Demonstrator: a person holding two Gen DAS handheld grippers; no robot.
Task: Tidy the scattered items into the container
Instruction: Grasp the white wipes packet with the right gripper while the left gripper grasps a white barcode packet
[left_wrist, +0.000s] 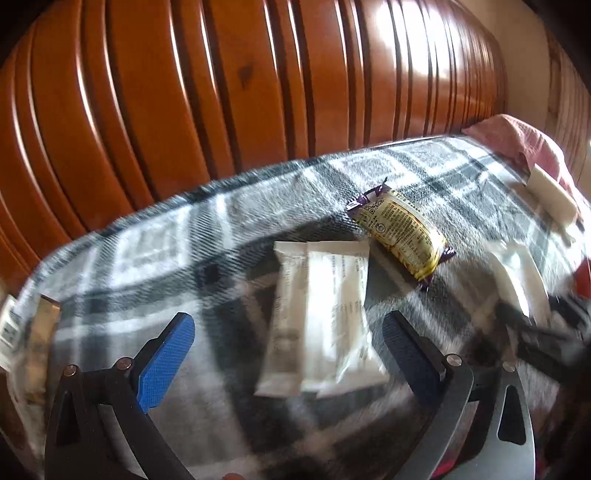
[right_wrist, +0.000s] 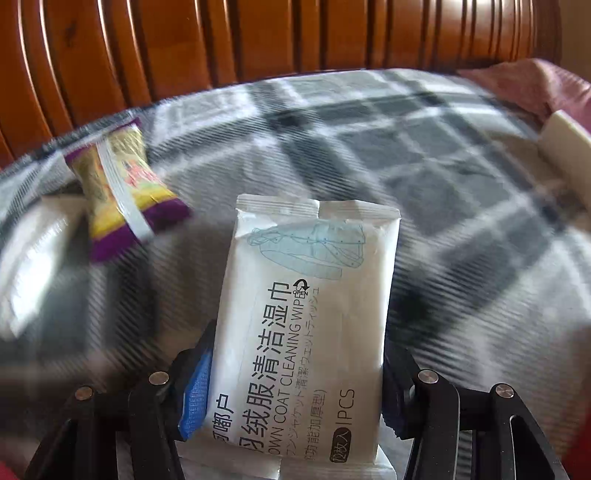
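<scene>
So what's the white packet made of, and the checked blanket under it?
The white packet looks like thin matte plastic film: smooth, printed, with crimped sealed ends. The checked blanket looks like soft woven or fleecy cloth, since fine diagonal ribs show; which exactly is unclear.

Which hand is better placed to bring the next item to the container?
Right. The right gripper is already shut on a wipe packet, while the left gripper is open, with a white packet lying unpinched between its fingers.
</scene>
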